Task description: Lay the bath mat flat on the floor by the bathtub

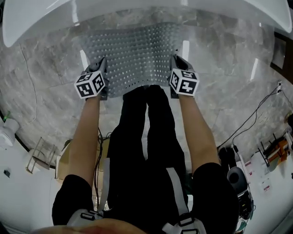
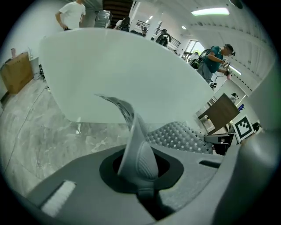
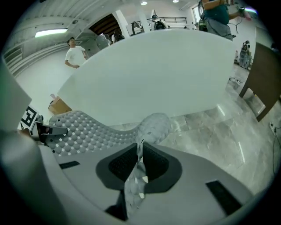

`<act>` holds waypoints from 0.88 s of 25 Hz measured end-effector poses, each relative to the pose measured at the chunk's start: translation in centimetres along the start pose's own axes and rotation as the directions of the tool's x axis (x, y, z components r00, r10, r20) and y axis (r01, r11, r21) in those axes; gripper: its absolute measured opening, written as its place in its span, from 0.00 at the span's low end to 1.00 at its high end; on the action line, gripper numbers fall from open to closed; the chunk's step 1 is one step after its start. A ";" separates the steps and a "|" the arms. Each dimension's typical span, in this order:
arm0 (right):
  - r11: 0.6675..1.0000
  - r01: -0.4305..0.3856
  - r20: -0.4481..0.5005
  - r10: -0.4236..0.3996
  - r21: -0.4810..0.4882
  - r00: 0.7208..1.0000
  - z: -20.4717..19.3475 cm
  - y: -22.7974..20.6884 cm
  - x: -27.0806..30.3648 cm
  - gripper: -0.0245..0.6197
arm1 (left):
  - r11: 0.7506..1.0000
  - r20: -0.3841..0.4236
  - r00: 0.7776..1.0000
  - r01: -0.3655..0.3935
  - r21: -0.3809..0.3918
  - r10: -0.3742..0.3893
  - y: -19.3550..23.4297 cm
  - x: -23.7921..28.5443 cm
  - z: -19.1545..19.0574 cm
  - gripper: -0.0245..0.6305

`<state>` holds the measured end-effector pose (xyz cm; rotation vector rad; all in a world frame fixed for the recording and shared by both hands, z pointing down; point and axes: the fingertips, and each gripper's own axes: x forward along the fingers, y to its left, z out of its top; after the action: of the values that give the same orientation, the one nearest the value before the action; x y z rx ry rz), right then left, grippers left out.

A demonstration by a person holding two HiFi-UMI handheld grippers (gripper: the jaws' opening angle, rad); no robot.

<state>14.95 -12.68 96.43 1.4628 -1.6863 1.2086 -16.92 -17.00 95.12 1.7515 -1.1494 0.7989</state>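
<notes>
Bath mat (image 1: 135,55) stretches between our left gripper (image 1: 102,64) and right gripper (image 1: 176,60), each clamped on a near corner, its long axis running along the bathtub (image 1: 137,11) just ahead, over the floor (image 1: 41,87).

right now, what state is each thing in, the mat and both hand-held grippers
bath mat: spread between the two grippers beside the bathtub, rippled, not yet lying flat
left hand-held gripper: shut on the mat's near left corner
right hand-held gripper: shut on the mat's near right corner
</notes>
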 end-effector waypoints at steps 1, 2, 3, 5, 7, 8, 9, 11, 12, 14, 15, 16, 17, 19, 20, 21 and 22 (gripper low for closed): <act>1.000 0.006 -0.001 -0.006 0.005 1.000 -0.7 -0.8 2.2 0.11 | 1.000 -0.003 1.000 0.000 -0.001 0.000 0.8 2.1 -0.3 0.08; 1.000 0.011 -0.003 -0.011 0.004 1.000 -1.3 -1.6 4.3 0.11 | 1.000 -0.005 1.000 0.001 -0.001 -0.001 1.6 4.1 -0.6 0.08; 1.000 0.014 -0.006 -0.014 -0.002 1.000 -1.9 -2.5 6.4 0.11 | 1.000 -0.008 1.000 0.001 0.001 -0.001 2.1 6.2 -1.0 0.08; 1.000 0.021 -0.011 -0.021 -0.006 1.000 -3.3 -4.4 10.1 0.11 | 1.000 -0.020 1.000 0.003 0.015 -0.003 3.1 10.2 -2.1 0.08; 1.000 0.029 -0.005 -0.029 0.009 1.000 -4.5 -5.9 13.2 0.11 | 0.999 -0.030 1.000 0.008 0.049 -0.006 4.2 13.9 -3.0 0.08; 0.999 0.033 0.003 -0.033 0.019 0.999 -4.8 -6.6 14.7 0.11 | 0.998 -0.028 1.000 0.007 0.068 -0.006 4.8 15.6 -3.1 0.08; 0.999 0.038 0.012 -0.039 0.031 0.999 -4.9 -7.3 16.1 0.11 | 0.997 -0.024 1.000 0.004 0.082 -0.002 5.4 17.2 -3.1 0.08; 0.997 0.056 0.021 -0.057 0.059 0.998 -5.2 -8.8 18.6 0.11 | 0.996 -0.016 1.000 -0.015 0.087 0.017 6.9 19.8 -3.3 0.08; 0.994 0.072 0.017 -0.074 0.077 0.997 -5.5 -9.7 19.7 0.11 | 0.996 -0.016 0.999 -0.029 0.079 0.030 7.7 20.8 -3.7 0.08; 0.988 0.115 -0.006 -0.115 0.103 0.993 -6.4 -11.6 21.4 0.11 | 0.997 -0.030 0.998 -0.054 0.049 0.055 9.4 22.4 -4.6 0.08; 0.985 0.139 -0.023 -0.137 0.107 0.990 -6.9 -12.7 22.1 0.11 | 0.997 -0.043 0.997 -0.067 0.032 0.068 10.3 23.0 -5.0 0.08; 0.981 0.163 -0.042 -0.159 0.105 0.986 -7.4 -13.7 22.8 0.11 | 0.996 -0.059 0.995 -0.083 0.019 0.084 11.3 23.6 -5.4 0.08; 0.977 0.186 -0.062 -0.180 0.101 0.982 -8.0 -14.7 23.5 0.11 | 0.995 -0.077 0.992 -0.102 0.010 0.102 12.3 24.1 -5.8 0.08; 0.970 0.225 -0.104 -0.216 0.088 0.971 -9.2 -16.5 24.5 0.12 | 0.990 -0.114 0.984 -0.137 0.010 0.137 14.5 24.9 -6.8 0.09; 0.968 0.241 -0.125 -0.230 0.074 0.965 -9.8 -17.3 24.9 0.12 | 0.988 -0.132 0.980 -0.152 0.015 0.152 15.4 25.4 -7.4 0.09; 0.966 0.252 -0.144 -0.242 0.055 0.960 -10.4 -18.1 25.3 0.13 | 0.986 -0.149 0.975 -0.164 0.020 0.165 16.3 25.9 -8.0 0.10; 0.965 0.259 -0.161 -0.250 0.035 0.955 -10.8 -18.7 25.7 0.14 | 0.984 -0.168 0.970 -0.176 0.025 0.177 17.1 26.3 -8.6 0.12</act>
<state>26.07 -13.57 128.11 1.5229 -1.3246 1.2008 -23.60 -22.27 126.54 1.5702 -1.1985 1.0416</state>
